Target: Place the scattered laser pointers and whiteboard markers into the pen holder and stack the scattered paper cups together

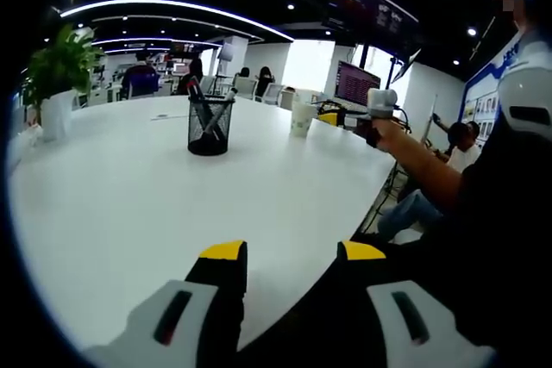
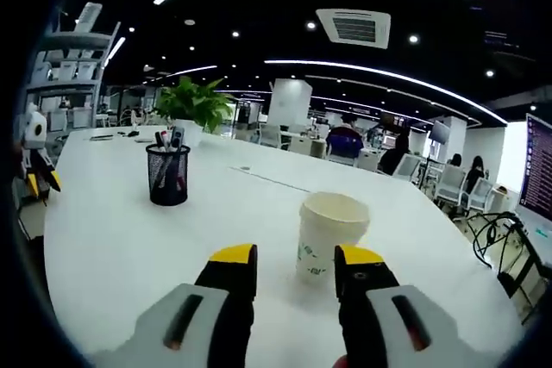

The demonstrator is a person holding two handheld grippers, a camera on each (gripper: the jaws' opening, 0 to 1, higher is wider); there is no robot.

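Note:
A black mesh pen holder point(image 1: 210, 124) point(image 2: 168, 174) stands upright on the white table point(image 1: 155, 204) with markers and pens in it. A white paper cup point(image 2: 330, 234) point(image 1: 303, 116) stands upright just beyond my right gripper point(image 2: 296, 260), slightly right of the gap between its jaws. That gripper is open and is not touching the cup; in the left gripper view it point(image 1: 332, 116) is held out beside the cup by a person's arm. My left gripper point(image 1: 293, 256) hovers open over the table's near edge with nothing in it. It also appears at the far left of the right gripper view point(image 2: 43, 181).
A green plant in a white pot point(image 1: 56, 84) point(image 2: 194, 105) stands at the table's far end. Cables point(image 2: 496, 239) lie past the table edge on the right. Seated people and office chairs point(image 2: 448, 183) are in the background. A person's dark sleeve point(image 1: 509, 213) is close on the right.

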